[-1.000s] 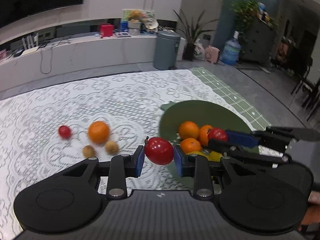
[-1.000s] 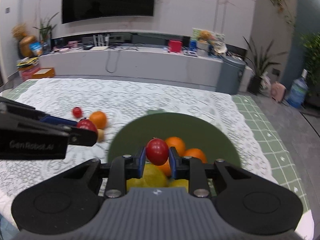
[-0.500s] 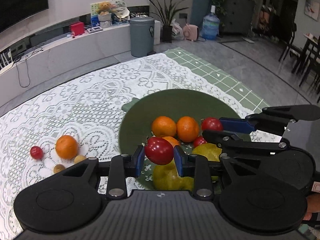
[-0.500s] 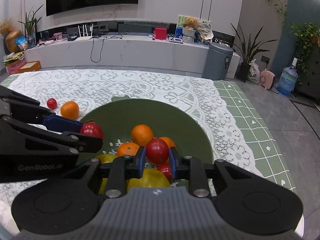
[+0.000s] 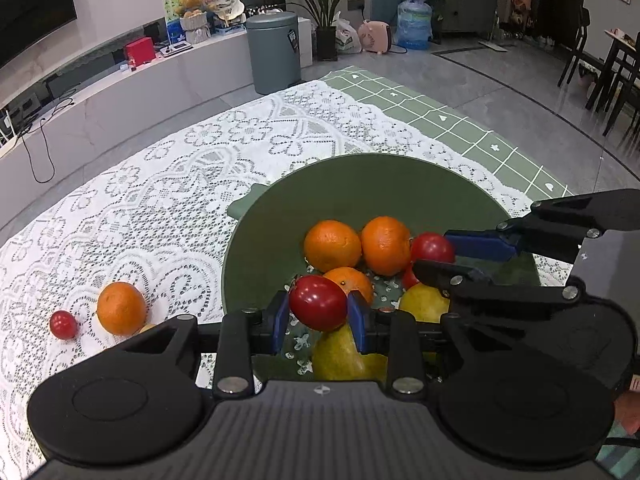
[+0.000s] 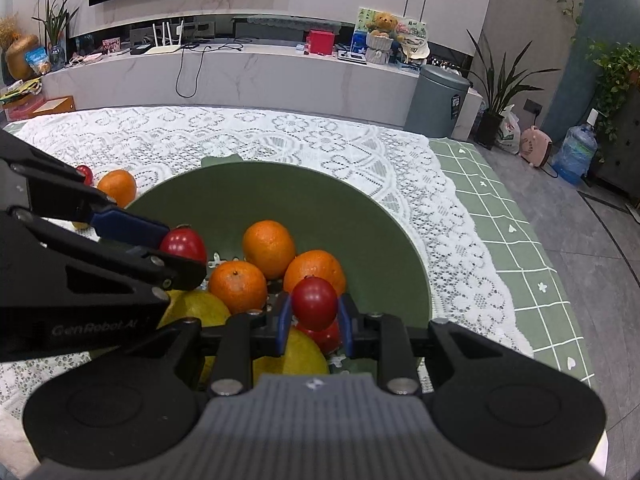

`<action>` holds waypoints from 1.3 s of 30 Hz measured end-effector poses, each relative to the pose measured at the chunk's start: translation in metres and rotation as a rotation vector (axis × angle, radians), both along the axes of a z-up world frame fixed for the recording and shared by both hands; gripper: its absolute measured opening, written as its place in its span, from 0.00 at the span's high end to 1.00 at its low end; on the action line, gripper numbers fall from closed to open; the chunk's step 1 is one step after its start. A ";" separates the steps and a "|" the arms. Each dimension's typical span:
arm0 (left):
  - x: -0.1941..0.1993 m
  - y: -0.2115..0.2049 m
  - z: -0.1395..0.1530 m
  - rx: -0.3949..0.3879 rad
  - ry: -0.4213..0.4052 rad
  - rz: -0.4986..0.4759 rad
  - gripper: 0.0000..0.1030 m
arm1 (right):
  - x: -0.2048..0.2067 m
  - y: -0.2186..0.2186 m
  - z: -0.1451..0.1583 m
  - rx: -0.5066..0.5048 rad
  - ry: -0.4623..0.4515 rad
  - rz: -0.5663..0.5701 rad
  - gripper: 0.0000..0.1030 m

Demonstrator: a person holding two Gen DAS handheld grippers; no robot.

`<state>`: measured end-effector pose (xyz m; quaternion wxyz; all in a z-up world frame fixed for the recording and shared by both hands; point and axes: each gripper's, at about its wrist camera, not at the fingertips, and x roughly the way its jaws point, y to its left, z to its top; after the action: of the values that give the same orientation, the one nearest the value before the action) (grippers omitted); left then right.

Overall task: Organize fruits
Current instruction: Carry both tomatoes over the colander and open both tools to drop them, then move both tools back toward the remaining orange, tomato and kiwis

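Left wrist | both tongs (image 5: 318,310) (image 6: 314,312) still grip tomatoes | bowl (image 5: 360,176) nearer

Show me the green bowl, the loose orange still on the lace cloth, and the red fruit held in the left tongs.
green bowl (image 5: 360,184): left wrist view, bare inner wall.
loose orange (image 5: 121,308): left wrist view, middle of peel.
red fruit (image 5: 318,302): left wrist view, centre of skin.

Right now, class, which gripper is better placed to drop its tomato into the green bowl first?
Right gripper: its tomato hangs well inside the bowl, above the fruit pile. The left gripper holds its tomato nearer the rim.
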<state>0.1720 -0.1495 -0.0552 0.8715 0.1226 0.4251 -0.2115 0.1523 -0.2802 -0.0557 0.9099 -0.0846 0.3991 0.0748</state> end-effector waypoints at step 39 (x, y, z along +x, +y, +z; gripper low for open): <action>0.002 0.012 0.011 0.009 -0.025 0.041 0.45 | 0.003 -0.008 0.008 -0.018 -0.030 -0.057 0.36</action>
<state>0.1743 -0.1373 -0.0440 0.8804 0.1201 0.4175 -0.1901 0.1555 -0.2877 -0.0477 0.9169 -0.0822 0.3881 0.0438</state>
